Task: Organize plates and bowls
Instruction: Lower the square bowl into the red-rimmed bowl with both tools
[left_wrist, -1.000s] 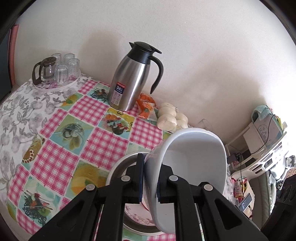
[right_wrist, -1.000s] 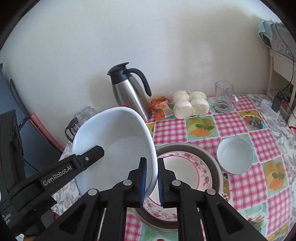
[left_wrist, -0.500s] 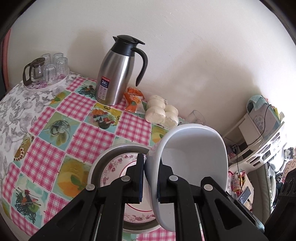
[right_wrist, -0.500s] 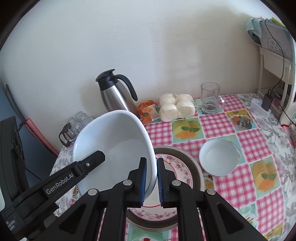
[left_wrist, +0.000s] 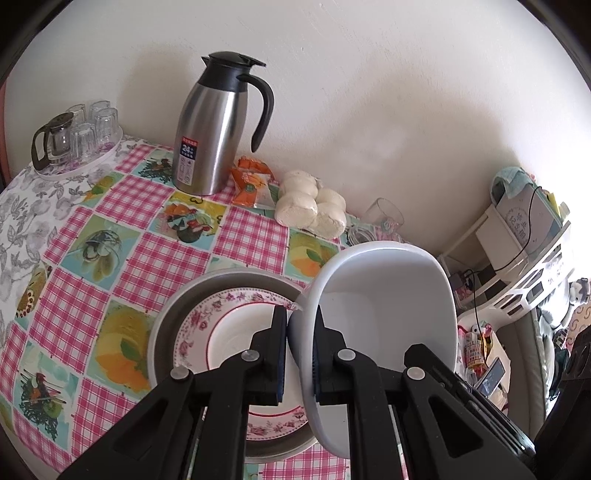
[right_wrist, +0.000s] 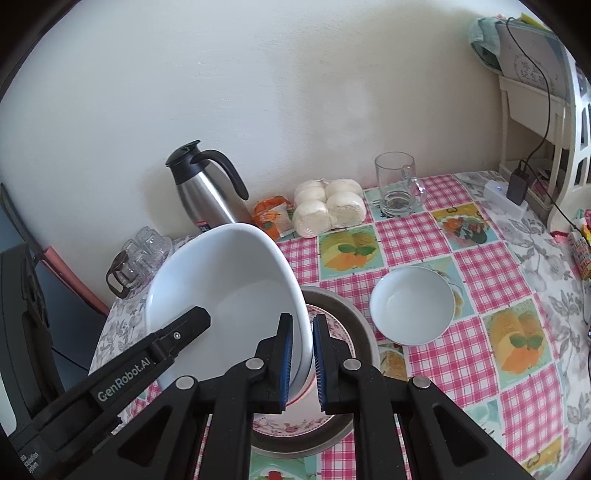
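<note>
The large white bowl (left_wrist: 384, 325) is held in the air by both tools at once, each clamped on an opposite side of its rim. The left gripper (left_wrist: 300, 354) is closed on the bowl's left wall, one finger inside and one outside. The right gripper (right_wrist: 303, 354) is closed on the bowl's right wall in the same way. In the right wrist view the left tool's finger (right_wrist: 177, 334) is seen reaching into the bowl from the far side.

The bowl is carried tilted, not level, its opening turned partly toward the cameras. The key relation: the floral plate (left_wrist: 207, 325), which sits inside the grey metal pan (left_wrist: 166, 325), lies directly below and slightly left of the bowl as seen from the left wrist. From the right wrist the plate (right_wrist: 332, 325) and pan (right_wrist: 364, 332) are partly hidden under the bowl's right edge. No contact between bowl and plate can be confirmed; a gap is judged likely.

The small white bowl (right_wrist: 412, 302) rests on the checked tablecloth (right_wrist: 480, 273) just beside the pan, on the right gripper's side, so the right hand is the nearer one to it.

The likely next move is judged to be a levelling and lowering of the large bowl onto the plate, mostly straight down.
</note>
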